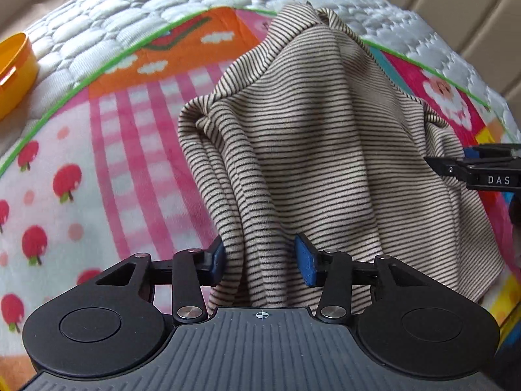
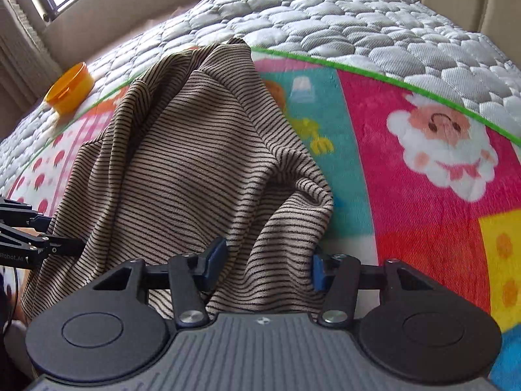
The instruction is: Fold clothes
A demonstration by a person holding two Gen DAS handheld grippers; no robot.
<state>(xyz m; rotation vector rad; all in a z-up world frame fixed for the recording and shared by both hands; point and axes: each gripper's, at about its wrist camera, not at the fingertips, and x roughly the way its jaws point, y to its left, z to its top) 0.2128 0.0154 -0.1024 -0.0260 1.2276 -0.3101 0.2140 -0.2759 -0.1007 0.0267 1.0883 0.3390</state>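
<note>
A beige garment with thin black stripes [image 1: 302, 137] lies bunched on a colourful blanket, its near edge draped toward both cameras. My left gripper [image 1: 262, 257] is open, its blue pads [image 1: 304, 260] standing on either side of a fold of the garment's near edge. My right gripper [image 2: 267, 264] is also open, with a hanging fold of the same garment [image 2: 195, 150] between its fingers. The right gripper shows at the right edge of the left wrist view [image 1: 482, 169], and the left gripper at the left edge of the right wrist view [image 2: 35, 244].
The colourful blanket [image 2: 407, 195] with a Santa picture and apples covers a white quilted mattress [image 2: 325, 19]. An orange round container [image 2: 70, 89] sits on the mattress at the far left; it also shows in the left wrist view [image 1: 14, 68]. A beige headboard wall stands behind.
</note>
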